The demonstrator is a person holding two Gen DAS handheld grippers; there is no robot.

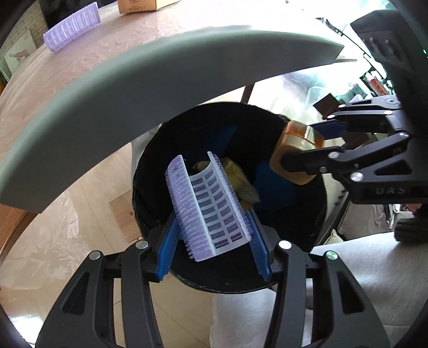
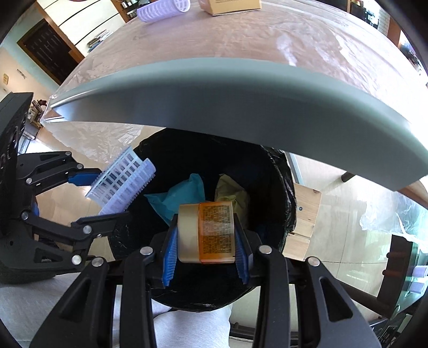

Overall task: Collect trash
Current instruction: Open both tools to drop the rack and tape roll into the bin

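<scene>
My left gripper (image 1: 211, 238) is shut on a lilac hair roller half (image 1: 206, 206), held over the open black trash bin (image 1: 149, 171) below the table edge. It shows at the left of the right wrist view (image 2: 120, 187). My right gripper (image 2: 206, 251) is shut on a roll of tape with an orange label (image 2: 206, 233), also over the bin (image 2: 275, 192). The tape roll shows at the right of the left wrist view (image 1: 297, 152). Blue (image 2: 184, 192) and yellow-green (image 2: 230, 192) crumpled trash lies inside the bin.
A grey-edged table (image 2: 240, 88) with a pink top overhangs the bin. On it lie another lilac roller (image 2: 163, 9) and a tan cardboard box (image 2: 230, 6). A wooden block (image 2: 305, 214) stands right of the bin. Plastic sheeting covers the floor (image 1: 53, 241).
</scene>
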